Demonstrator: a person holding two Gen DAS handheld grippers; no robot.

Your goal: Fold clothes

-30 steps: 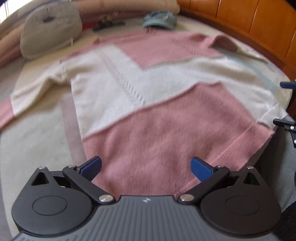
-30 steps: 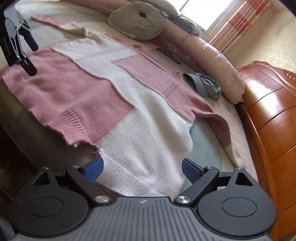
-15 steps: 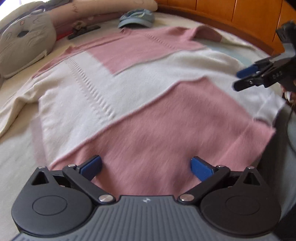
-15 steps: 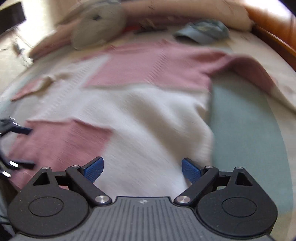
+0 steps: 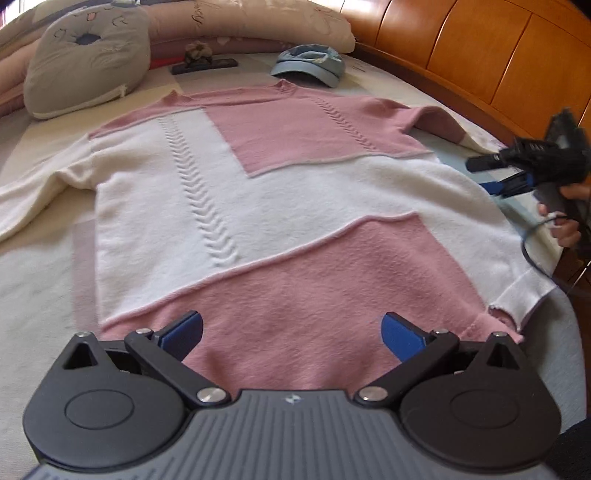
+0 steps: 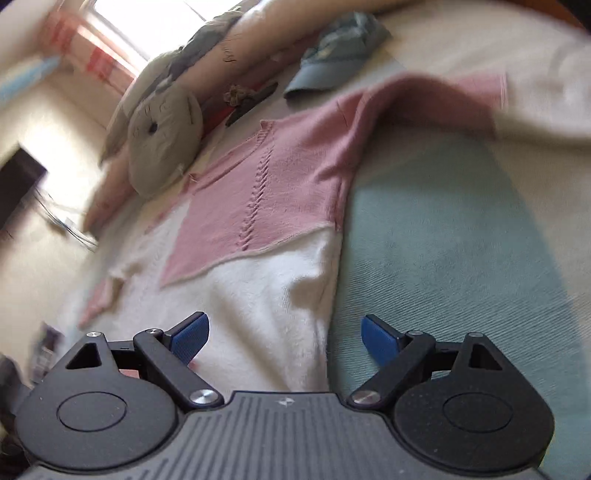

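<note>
- Left wrist view: my left tool (image 5: 291, 332), blue pads set wide apart with nothing between them, hangs above the pink hem of the sweater (image 5: 280, 206).
- Sweater: pink and white knit in blocks, lying flat and face up on the bed (image 5: 40, 295), collar toward the pillows, hem toward me. One white sleeve runs off to the left; the other sleeve, pink at the shoulder, runs toward the wooden bed frame (image 5: 480, 55).
- Right tool (image 5: 491, 175), as seen from the left wrist: dark body at the sweater's right edge, held in a hand (image 5: 565, 221) with a cable looping below it. From this angle I cannot tell how far its fingers stand apart.
- Right wrist view (blurred): my right tool (image 6: 284, 336) with pads wide apart and nothing gripped, straddling the white side edge of the sweater (image 6: 258, 206), with a pale green sheet (image 6: 461, 240) to its right.
- Blue cap (image 5: 308, 64): on the bed just beyond the collar, apart from the sweater.
- Grey cushion (image 5: 88, 55) with a stitched animal face: at the upper left, leaning on a long beige bolster (image 5: 258, 18).
- Dark flat object (image 5: 205, 66): between cushion and cap; too small to identify.
</note>
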